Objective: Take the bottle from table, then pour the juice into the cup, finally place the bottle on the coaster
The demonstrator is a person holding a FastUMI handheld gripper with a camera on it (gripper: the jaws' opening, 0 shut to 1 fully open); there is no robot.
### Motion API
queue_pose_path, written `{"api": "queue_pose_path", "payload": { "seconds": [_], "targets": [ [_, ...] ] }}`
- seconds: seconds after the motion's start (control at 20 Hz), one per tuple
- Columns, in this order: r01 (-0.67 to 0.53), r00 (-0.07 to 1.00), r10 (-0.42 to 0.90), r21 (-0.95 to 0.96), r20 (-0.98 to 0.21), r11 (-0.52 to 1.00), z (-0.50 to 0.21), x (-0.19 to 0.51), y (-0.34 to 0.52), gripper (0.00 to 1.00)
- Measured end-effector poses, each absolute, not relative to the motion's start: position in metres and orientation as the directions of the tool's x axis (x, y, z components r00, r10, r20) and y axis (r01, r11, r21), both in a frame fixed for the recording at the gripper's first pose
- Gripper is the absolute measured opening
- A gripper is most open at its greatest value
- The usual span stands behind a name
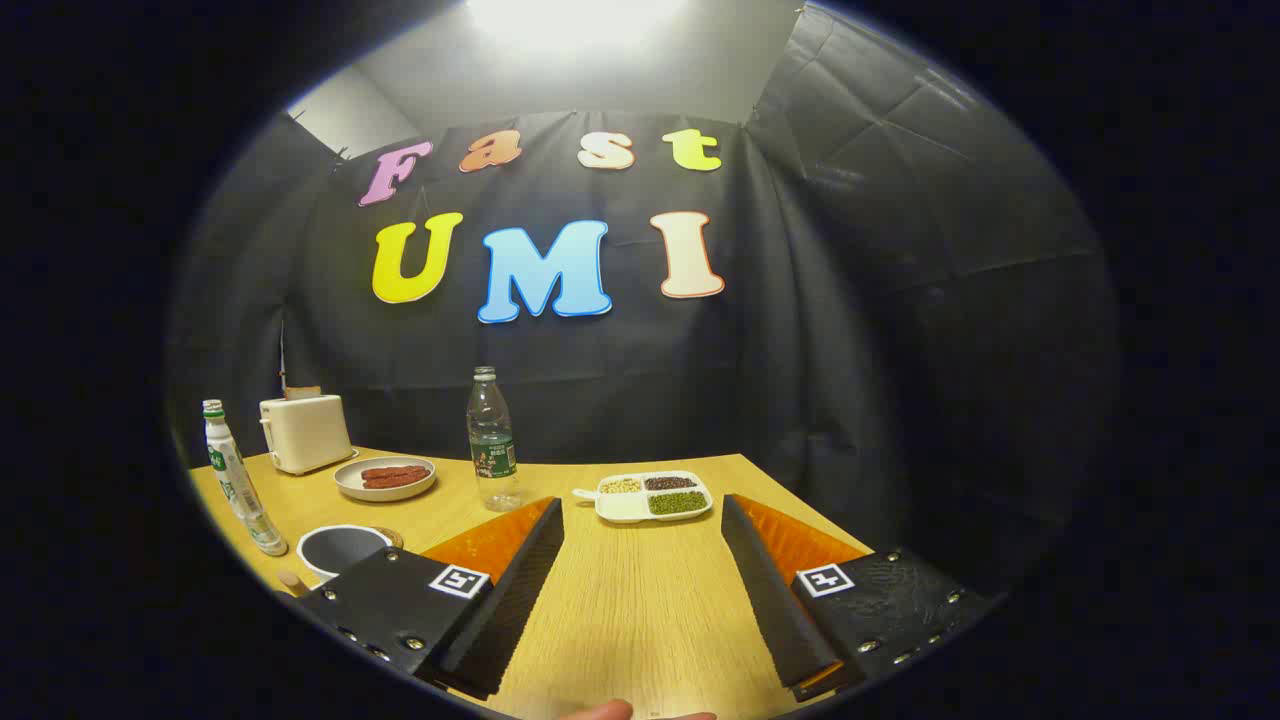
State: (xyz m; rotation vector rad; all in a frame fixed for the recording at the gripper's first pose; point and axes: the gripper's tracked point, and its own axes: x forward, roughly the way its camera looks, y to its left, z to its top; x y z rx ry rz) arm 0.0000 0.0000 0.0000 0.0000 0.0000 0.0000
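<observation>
A clear plastic bottle [492, 440] with a green label stands upright on the wooden table [620, 610], just beyond my left fingertip. A second bottle [235, 480], white with a green cap, stands at the table's left edge. Beside my left finger sits a white cup [343, 548] with a dark inside. A brown round coaster [389, 537] peeks out right behind the cup. My gripper [642, 510] is open, its fingers spread wide over bare table with nothing between them.
A cream toaster [303, 432] stands at the back left, with a plate of sausages [385, 478] in front of it. A white divided tray of beans [655, 495] lies just ahead of the fingertips. A person's fingertip [610, 712] shows below the fingers.
</observation>
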Motion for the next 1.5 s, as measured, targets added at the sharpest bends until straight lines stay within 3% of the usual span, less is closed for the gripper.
{"api": "queue_pose_path", "payload": {
  "seconds": [0.4, 0.8, 1.5],
  "targets": [
    [0.041, 0.998, -0.039, -0.043, 0.046, 0.998, 0.048, -0.064, 0.094, 0.96],
    [-0.150, 0.985, 0.148, 0.023, 0.094, 0.988, 0.047, -0.085, 0.253, 0.96],
    [-0.269, 0.963, 0.268, -0.023, -0.037, 0.963, -0.030, -0.062, 0.390, 0.96]
  ]
}}
